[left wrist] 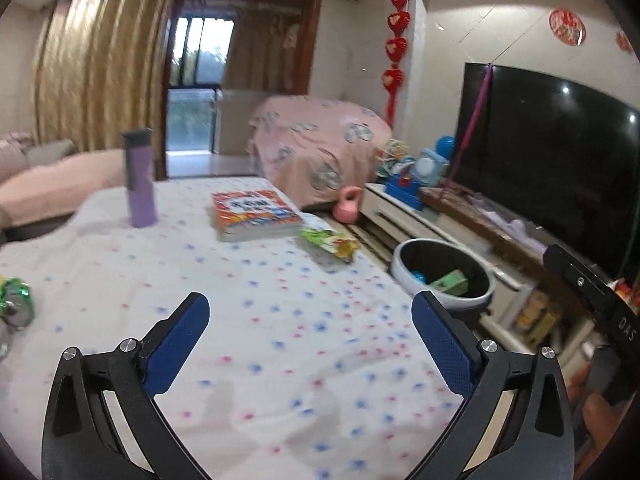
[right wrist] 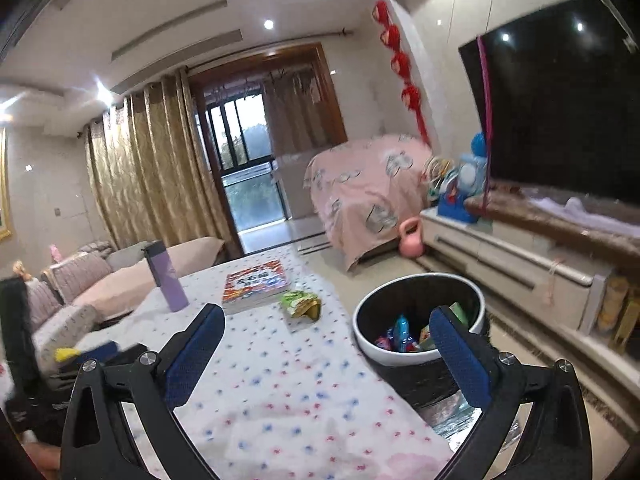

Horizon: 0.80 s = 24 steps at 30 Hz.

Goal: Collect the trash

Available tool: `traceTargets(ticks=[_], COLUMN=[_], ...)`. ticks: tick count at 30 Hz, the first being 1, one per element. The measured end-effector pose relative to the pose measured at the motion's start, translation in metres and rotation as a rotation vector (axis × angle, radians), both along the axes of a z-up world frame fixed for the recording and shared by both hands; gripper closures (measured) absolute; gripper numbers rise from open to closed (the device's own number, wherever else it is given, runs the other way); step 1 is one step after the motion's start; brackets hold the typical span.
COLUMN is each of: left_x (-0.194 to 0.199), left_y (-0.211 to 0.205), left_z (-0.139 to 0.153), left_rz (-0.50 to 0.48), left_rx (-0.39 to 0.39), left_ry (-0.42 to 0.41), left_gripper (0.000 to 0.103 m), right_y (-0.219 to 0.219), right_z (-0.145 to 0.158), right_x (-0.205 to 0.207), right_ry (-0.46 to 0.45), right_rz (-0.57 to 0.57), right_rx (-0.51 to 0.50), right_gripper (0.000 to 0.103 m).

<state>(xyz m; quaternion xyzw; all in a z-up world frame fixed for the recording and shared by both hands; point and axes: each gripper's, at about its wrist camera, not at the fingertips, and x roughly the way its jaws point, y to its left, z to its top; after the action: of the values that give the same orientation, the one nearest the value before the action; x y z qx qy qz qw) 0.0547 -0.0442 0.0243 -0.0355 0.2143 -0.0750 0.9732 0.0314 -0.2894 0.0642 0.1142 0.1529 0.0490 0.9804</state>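
Observation:
A green and yellow snack wrapper (left wrist: 330, 242) lies near the table's right edge, by the book; it also shows in the right wrist view (right wrist: 301, 305). Another green crinkled wrapper (left wrist: 16, 294) lies at the table's left edge. A white bin with a black inside (left wrist: 442, 274) stands on the floor right of the table and holds several wrappers; in the right wrist view the bin (right wrist: 420, 316) is close ahead. My left gripper (left wrist: 310, 316) is open and empty above the table. My right gripper (right wrist: 326, 328) is open and empty, between table edge and bin.
A purple bottle (left wrist: 140, 178) and a colourful book (left wrist: 254, 214) stand on the star-patterned tablecloth (left wrist: 260, 340). A TV (left wrist: 548, 160) on a low cabinet (left wrist: 420, 216) lines the right side. A pink kettlebell (left wrist: 348, 204) sits on the floor. A sofa (right wrist: 80, 280) is at left.

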Motion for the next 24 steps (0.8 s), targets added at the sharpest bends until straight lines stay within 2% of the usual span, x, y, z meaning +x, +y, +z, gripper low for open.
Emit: traceTargets(ticks=[4, 7, 24], left_x=[-0.009, -0.012, -0.029], left_y=[-0.001, -0.001, -0.003], left_z=[-0.011, -0.016, -0.017], left_rz=[0.058, 0.081, 0.111], left_rx=[0.075, 0.102, 0.136], left_ry=[-0.040, -0.053, -0.085], left_gripper=[0.000, 0.000, 0.000], right_y=[0.013, 0.021, 0.023], right_z=[-0.019, -0.032, -0.045], right_x=[-0.008, -0.009, -0.013], right_ry=[-0.022, -0.016, 0.015], right_rz=[-0.035, -0.036, -0.059], right_rx=[-0.043, -0.060, -0.080], right_gripper=[0.000, 0.000, 0.000])
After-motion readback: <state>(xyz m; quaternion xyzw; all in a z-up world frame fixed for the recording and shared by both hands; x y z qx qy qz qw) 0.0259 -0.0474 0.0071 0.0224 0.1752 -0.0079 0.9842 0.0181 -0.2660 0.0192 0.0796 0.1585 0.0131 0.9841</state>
